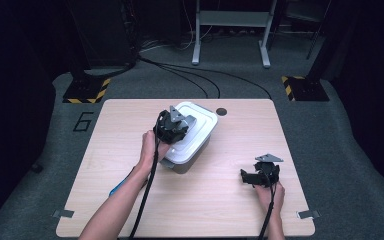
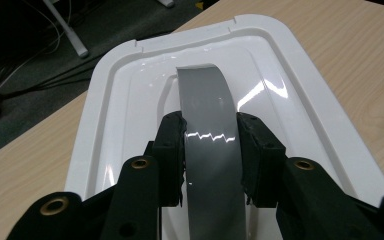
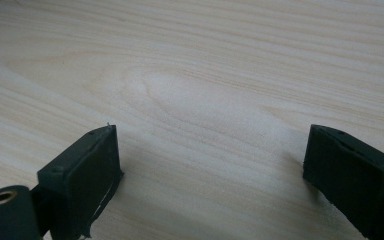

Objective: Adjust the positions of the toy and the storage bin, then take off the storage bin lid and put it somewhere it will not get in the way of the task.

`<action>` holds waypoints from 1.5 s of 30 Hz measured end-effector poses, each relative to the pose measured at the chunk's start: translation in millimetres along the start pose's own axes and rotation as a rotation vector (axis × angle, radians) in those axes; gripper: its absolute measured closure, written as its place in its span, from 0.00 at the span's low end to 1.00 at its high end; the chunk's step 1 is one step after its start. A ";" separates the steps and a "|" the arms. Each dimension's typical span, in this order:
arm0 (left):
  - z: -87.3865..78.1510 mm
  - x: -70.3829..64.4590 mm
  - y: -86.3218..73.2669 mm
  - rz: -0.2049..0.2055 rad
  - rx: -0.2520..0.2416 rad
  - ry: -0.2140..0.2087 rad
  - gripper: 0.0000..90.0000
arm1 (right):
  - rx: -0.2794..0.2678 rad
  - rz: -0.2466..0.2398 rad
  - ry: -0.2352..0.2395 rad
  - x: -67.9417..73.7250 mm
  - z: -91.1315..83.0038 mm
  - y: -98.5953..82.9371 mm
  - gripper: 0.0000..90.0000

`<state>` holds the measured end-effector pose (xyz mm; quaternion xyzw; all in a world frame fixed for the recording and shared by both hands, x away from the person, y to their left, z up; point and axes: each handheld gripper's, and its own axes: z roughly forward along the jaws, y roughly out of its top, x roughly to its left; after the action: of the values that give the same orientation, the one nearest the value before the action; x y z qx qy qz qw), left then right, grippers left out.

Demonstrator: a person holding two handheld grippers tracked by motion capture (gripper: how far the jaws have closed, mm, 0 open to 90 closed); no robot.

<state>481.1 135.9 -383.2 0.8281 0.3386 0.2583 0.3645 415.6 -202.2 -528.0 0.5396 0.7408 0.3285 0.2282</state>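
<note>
A grey storage box with a white lid point(image 1: 200, 125) stands on the wooden table point(image 1: 240, 130), left of centre. In the left gripper view the glossy white lid point(image 2: 300, 85) carries a curved grey handle point(image 2: 205, 100) along its middle. My left gripper point(image 2: 211, 135) is shut on that grey handle, one jaw on each side of it. From above, the left gripper point(image 1: 176, 127) sits over the near end of the lid. My right gripper point(image 1: 252, 176) rests low over the table at the right, open, its jaws wide apart above bare wood point(image 3: 195, 100) with nothing between them.
A small dark round hole point(image 1: 222, 111) marks the table's far edge beside the box. Beyond the table are grey carpet, black cables point(image 1: 190, 75), a metal frame's legs point(image 1: 230, 35) and yellow-black striped stand bases point(image 1: 86, 90).
</note>
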 end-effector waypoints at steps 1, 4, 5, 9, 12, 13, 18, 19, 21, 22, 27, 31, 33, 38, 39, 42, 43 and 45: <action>0.6 0.6 -0.8 -0.027 -0.009 -0.016 0.73 | 0.001 -0.005 -0.001 -0.4 -0.1 -0.1 0.08; 0.6 4.6 -2.0 -0.041 -0.017 -0.044 0.74 | 0.002 -0.006 -0.001 -0.5 -0.1 -0.1 0.08; 0.5 4.9 -2.2 -0.043 -0.018 -0.048 0.74 | -0.001 0.002 0.000 0.1 0.0 0.0 0.08; 0.4 6.8 -2.7 -0.031 -0.024 -0.090 0.74 | 0.001 -0.004 -0.001 -0.3 -0.1 -0.1 0.08; -0.6 7.2 -3.1 -0.017 -0.022 -0.129 0.74 | 0.000 0.000 0.000 0.0 0.0 0.0 0.08; -1.1 8.0 -3.0 -0.009 -0.019 -0.140 0.74 | 0.002 -0.006 -0.001 -0.5 -0.2 -0.1 0.08; -1.5 8.9 -3.2 0.014 -0.022 -0.154 0.74 | 0.000 0.001 0.000 0.0 0.0 0.0 0.08; -2.1 10.0 -3.0 0.020 -0.014 -0.166 0.74 | 0.000 0.002 0.000 0.2 0.0 0.1 0.08; -1.8 11.2 -3.7 0.025 -0.024 -0.176 0.74 | 0.000 0.002 0.000 0.1 0.0 0.0 0.08; -2.0 11.9 -3.9 0.031 -0.024 -0.182 0.74 | 0.001 -0.001 -0.001 -0.1 -0.1 0.0 0.08; -2.8 12.6 -3.8 0.049 -0.019 -0.180 0.74 | 0.001 -0.002 -0.001 -0.1 -0.1 0.0 0.08; -3.4 11.6 -3.4 0.053 -0.015 -0.170 0.74 | 0.001 -0.004 -0.001 -0.3 -0.2 -0.1 0.08; -3.7 11.4 -3.4 0.046 -0.013 -0.170 0.74 | 0.000 0.000 0.000 -0.1 -0.1 0.0 0.08; -10.2 10.8 -0.9 0.041 -0.047 -0.143 0.74 | 0.002 -0.006 0.000 -0.6 -0.2 -0.1 0.08; -12.3 10.5 -0.1 0.044 -0.059 -0.134 0.74 | -0.001 0.000 0.000 -0.1 -0.1 0.0 0.08; -18.8 12.7 2.5 0.028 -0.086 -0.131 0.74 | 0.001 -0.006 -0.001 -0.6 -0.2 -0.1 0.08; -20.7 13.5 3.5 0.019 -0.093 -0.127 0.74 | 0.001 -0.005 -0.001 -0.5 -0.2 -0.1 0.08; -24.2 14.9 5.6 0.006 -0.106 -0.117 0.74 | 0.002 -0.007 -0.001 -0.6 -0.2 -0.1 0.08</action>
<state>476.4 154.6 -361.6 0.8225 0.3001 0.2282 0.4260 415.6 -202.8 -527.9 0.5374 0.7429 0.3267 0.2294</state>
